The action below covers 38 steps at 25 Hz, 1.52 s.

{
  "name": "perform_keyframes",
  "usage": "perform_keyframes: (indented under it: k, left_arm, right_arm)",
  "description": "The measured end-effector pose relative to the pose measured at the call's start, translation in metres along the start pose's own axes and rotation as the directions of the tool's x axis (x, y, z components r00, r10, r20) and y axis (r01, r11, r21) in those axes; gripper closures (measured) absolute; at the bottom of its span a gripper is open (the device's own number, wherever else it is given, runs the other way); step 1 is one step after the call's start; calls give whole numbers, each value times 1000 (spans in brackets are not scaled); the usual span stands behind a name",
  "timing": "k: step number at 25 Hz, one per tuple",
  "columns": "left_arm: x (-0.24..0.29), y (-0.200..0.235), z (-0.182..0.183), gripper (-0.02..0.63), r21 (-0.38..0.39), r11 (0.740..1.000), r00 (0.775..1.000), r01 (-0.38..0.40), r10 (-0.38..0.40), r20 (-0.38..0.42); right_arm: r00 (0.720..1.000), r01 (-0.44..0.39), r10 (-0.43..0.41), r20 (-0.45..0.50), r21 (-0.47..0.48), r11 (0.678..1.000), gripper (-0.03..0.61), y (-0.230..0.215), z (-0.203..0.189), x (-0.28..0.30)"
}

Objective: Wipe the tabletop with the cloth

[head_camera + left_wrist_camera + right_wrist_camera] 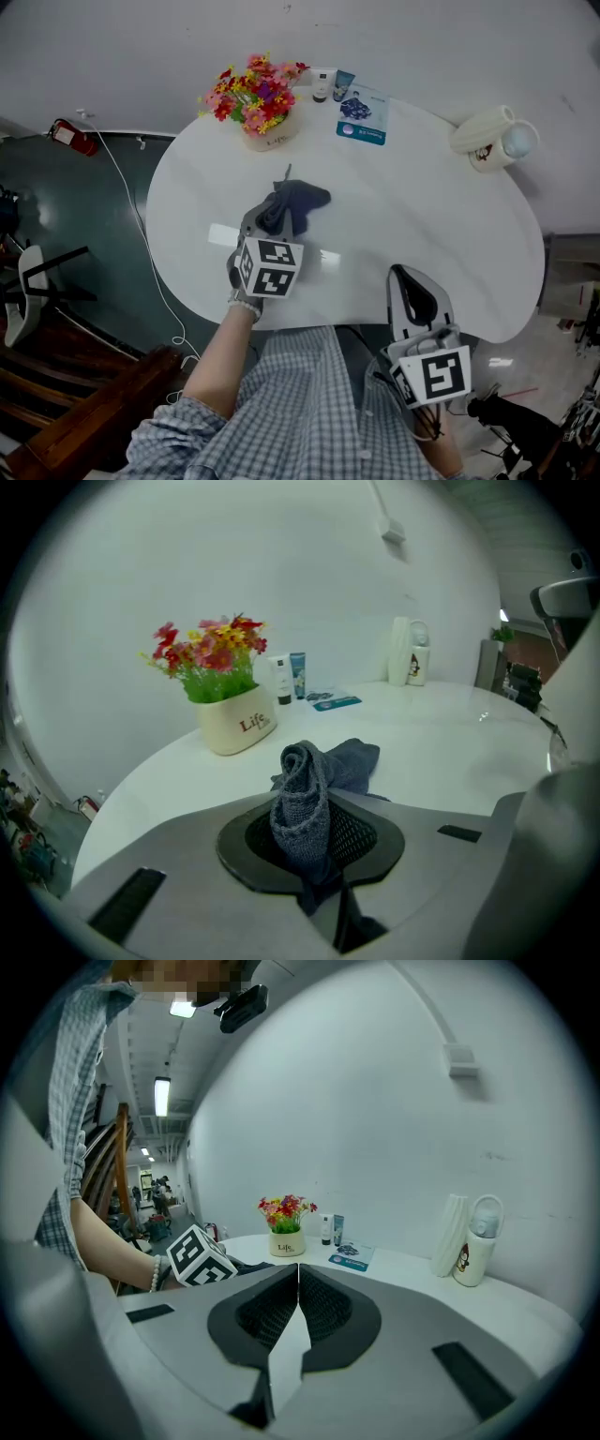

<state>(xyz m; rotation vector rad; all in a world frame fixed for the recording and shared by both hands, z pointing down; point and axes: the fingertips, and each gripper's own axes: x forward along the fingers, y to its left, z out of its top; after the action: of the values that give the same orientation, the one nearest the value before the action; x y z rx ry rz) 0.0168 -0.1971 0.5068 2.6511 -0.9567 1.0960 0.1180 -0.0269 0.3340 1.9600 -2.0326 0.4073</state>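
Left gripper point(270, 220) is clamping the grey cloth point(305, 199) mid-table point(422, 216); the loose end is lying on the surface. Judgement: wipe stroke in hand; next, pressing the cloth flat and sweeping. Right gripper point(413, 298) is hovering at the near edge, jaws closed, empty. Left gripper view is showing the pinched fold between the pads; head view is not.

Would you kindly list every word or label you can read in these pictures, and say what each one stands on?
"Life": on the flower pot; the smaller print beneath it is too small to read.
Blue packet: printed, but too small to read.
Small bottles beside the packet: labels too small to read.
White bottle: a cartoon figure only, no legible words.
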Motion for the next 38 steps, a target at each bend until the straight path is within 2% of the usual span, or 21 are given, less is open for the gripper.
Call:
perform_keyframes:
  k: [3, 5, 10, 15, 19, 24, 31, 38]
  left_arm:
    - [13, -15, 13, 554, -14, 1000, 1000, 16, -16, -7]
    - [21, -21, 23, 554, -34, 999, 1000, 11, -11, -10]
    - [41, -31, 42, 552, -31, 999, 1000, -13, 12, -18]
    - [61, -26, 62, 552, -99, 994, 999, -41, 39, -20]
    - [70, -22, 72, 551, -101, 993, 998, -64, 62, -15]
    - [66, -14, 68, 551, -95, 993, 998, -66, 65, -14]
    - [50, 25, 45, 551, -123, 988, 996, -93, 92, -16]
    - [30, 64, 19, 551, -107, 989, 995, -100, 99, -15]
  right_arm:
    - [1000, 15, -15, -1, 3, 1000, 568, -14, -1, -4]
    - [1000, 23, -23, 1, 4, 1000, 568, -24, -1, -6]
    - [999, 43, -43, -15, 16, 999, 568, -46, -10, -16]
    - [998, 55, -54, -21, 25, 998, 568, -65, -12, -19]
    - [998, 59, -58, -23, 23, 998, 568, -75, -13, -21]
    - [999, 49, -48, -24, 21, 999, 568, -75, -11, -17]
    - [1000, 11, -11, -19, 12, 1000, 568, -55, -5, 0]
    - [1000, -8, 8, -3, 4, 1000, 568, -33, 6, 15]
